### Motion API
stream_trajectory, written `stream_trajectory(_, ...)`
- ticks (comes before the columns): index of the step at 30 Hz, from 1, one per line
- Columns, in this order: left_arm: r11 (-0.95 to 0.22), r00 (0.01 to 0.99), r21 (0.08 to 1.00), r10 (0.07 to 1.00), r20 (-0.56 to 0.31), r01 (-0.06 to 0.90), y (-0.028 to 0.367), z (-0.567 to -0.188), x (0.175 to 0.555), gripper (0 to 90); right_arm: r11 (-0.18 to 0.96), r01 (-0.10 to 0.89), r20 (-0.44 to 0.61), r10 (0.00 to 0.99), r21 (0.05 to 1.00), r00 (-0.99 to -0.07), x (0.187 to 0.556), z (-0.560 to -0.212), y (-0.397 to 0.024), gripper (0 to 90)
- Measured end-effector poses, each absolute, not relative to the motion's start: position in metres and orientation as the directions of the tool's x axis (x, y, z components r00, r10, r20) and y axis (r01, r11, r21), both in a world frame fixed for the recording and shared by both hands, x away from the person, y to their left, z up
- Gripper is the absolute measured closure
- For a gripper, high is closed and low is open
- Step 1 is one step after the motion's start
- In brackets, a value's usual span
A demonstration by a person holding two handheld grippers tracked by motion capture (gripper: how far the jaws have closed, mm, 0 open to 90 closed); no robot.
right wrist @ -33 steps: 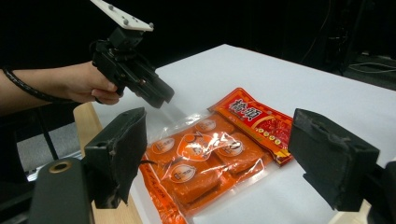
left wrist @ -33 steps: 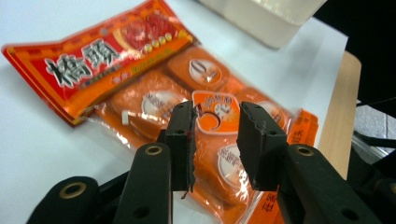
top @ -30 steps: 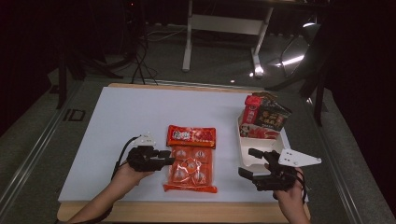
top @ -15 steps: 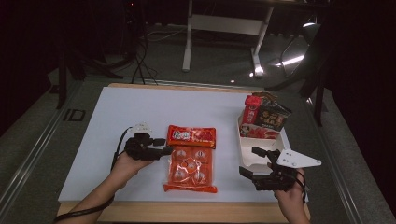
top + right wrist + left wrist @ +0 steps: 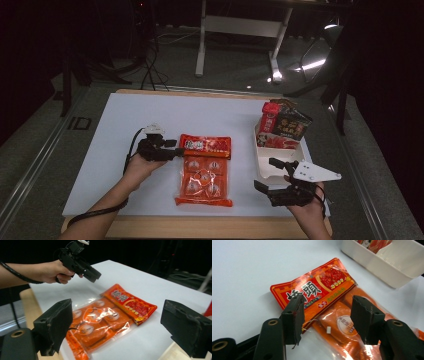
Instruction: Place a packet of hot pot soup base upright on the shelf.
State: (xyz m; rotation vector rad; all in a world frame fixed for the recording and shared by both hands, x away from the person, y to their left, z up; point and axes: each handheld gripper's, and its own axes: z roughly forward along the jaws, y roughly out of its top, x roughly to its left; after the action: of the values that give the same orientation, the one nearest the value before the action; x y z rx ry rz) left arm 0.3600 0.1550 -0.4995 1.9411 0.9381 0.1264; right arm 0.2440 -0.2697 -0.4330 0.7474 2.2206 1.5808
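Note:
A flat red seasoning packet [image 5: 206, 146] lies across the top of a clear bag of orange pieces [image 5: 204, 180] in the middle of the white table. My left gripper [image 5: 176, 148] hovers at the packet's left end. Its jaws have just been opening and stand open. In the left gripper view [image 5: 327, 301] they straddle the packet's [image 5: 319, 287] corner and the bag [image 5: 342, 322] without pressing on either. My right gripper [image 5: 265, 173] rests near the front right edge. Its jaws have just opened further, with nothing between them [image 5: 117, 308].
A white tray [image 5: 285, 154] stands at the right, just beyond my right gripper. Red and dark packets [image 5: 282, 125] stand upright in its far end. The wooden table edge [image 5: 210, 227] runs along the front. A dark floor and metal stands lie beyond.
My left gripper has moved away from the person, from beside the bag up to the red packet's left end, and its jaws have spread. The right gripper has stayed in place.

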Motion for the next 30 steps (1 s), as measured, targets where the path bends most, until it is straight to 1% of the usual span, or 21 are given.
stream_trajectory(7, -0.267, 0.671, 0.765, 0.689, -0.274, 0.586, 0.156, -0.516, 0.377, 44.8, 0.271, 0.229, 0.042, 0.557, 0.935, -0.829, 0.243, -0.436, -0.264, 10.8)
stream_trajectory(9, -0.27, 0.66, 0.755, 0.7, -0.272, 0.597, 0.155, -0.52, 0.382, 42.4, 0.278, 0.234, 0.043, 0.556, 0.932, -0.83, 0.243, -0.437, -0.263, 10.8)
stream_trajectory(12, -0.271, 0.646, 0.749, 0.718, -0.26, 0.604, 0.155, -0.528, 0.389, 42.2, 0.294, 0.234, 0.035, 0.553, 0.927, -0.832, 0.242, -0.438, -0.261, 10.8)
stream_trajectory(18, -0.254, 0.621, 0.73, 0.73, -0.286, 0.634, 0.154, -0.539, 0.402, 42.3, 0.295, 0.243, 0.044, 0.551, 0.924, -0.833, 0.243, -0.439, -0.261, 10.8)
stream_trajectory(24, -0.264, 0.612, 0.705, 0.733, -0.297, 0.659, 0.149, -0.546, 0.412, 44.2, 0.283, 0.253, 0.059, 0.552, 0.925, -0.832, 0.244, -0.44, -0.264, 11.1)
stream_trajectory(26, -0.266, 0.613, 0.701, 0.73, -0.302, 0.662, 0.147, -0.546, 0.413, 46.7, 0.283, 0.254, 0.059, 0.553, 0.925, -0.831, 0.243, -0.44, -0.264, 11.1)
stream_trajectory(30, -0.279, 0.621, 0.685, 0.716, -0.319, 0.673, 0.142, -0.55, 0.416, 48.8, 0.282, 0.254, 0.06, 0.553, 0.925, -0.831, 0.243, -0.44, -0.264, 11.2)
